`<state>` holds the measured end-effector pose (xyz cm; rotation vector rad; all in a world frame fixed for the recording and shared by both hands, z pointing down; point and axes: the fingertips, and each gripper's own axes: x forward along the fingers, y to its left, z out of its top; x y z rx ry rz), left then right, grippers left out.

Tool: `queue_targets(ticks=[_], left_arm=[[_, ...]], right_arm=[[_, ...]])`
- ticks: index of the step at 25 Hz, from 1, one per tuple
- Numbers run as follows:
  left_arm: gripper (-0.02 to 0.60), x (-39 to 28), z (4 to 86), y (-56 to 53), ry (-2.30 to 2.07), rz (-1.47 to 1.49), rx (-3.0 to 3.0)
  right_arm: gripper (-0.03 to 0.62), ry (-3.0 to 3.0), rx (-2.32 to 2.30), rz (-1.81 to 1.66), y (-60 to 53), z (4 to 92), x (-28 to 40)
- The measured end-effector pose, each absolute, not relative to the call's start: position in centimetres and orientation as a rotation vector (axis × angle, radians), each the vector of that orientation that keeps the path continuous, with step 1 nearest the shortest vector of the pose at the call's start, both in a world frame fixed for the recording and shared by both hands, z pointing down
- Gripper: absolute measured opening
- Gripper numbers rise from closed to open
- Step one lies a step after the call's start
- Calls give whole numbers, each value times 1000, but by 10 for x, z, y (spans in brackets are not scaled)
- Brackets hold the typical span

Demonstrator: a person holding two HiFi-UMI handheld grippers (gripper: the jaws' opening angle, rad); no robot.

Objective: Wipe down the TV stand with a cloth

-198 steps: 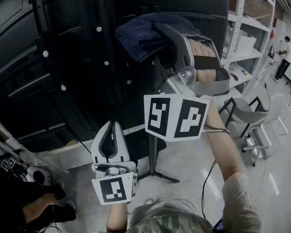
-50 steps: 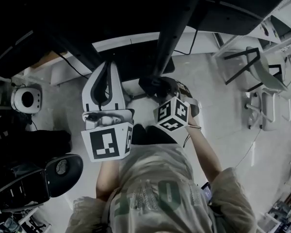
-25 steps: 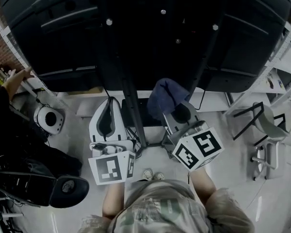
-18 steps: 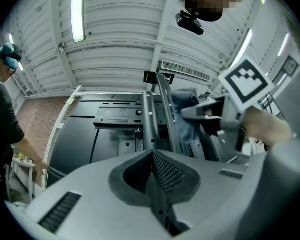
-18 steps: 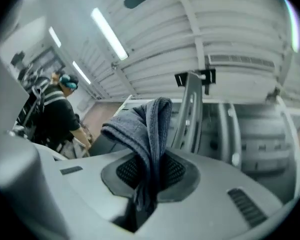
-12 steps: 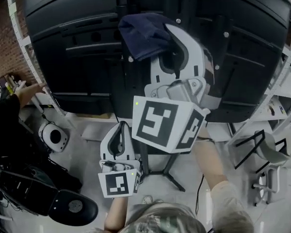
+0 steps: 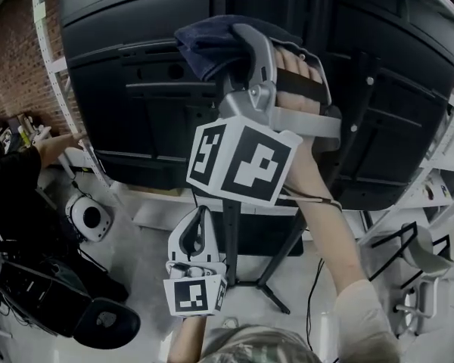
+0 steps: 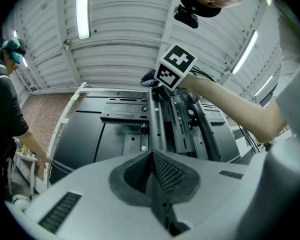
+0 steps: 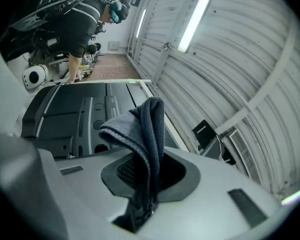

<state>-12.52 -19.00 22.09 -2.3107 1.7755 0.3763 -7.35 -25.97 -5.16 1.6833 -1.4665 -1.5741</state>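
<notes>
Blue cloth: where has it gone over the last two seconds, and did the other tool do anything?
The right gripper carried the cloth up from low by the stand's legs to high on the screen's black back, keeping it clamped throughout. The left gripper stayed low, shut and empty.

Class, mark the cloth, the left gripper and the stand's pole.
cloth [image 7: 200,48], head view, its bunched top fold.
left gripper [image 8: 151,154], left gripper view, where its shut fingers meet.
stand's pole [image 8: 157,119], left gripper view, mid-shaft.

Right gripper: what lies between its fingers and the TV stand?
Only the cloth, pinched in the right gripper; the right gripper view shows it.
</notes>
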Motion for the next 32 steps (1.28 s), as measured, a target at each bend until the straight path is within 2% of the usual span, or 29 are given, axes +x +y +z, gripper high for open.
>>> queue_targets(ticks=[32], left_arm=[[17,-146,239,-191,1843,349,-2308]], right_arm=[[63,-1499,1465,-1421,-264,52,-84]])
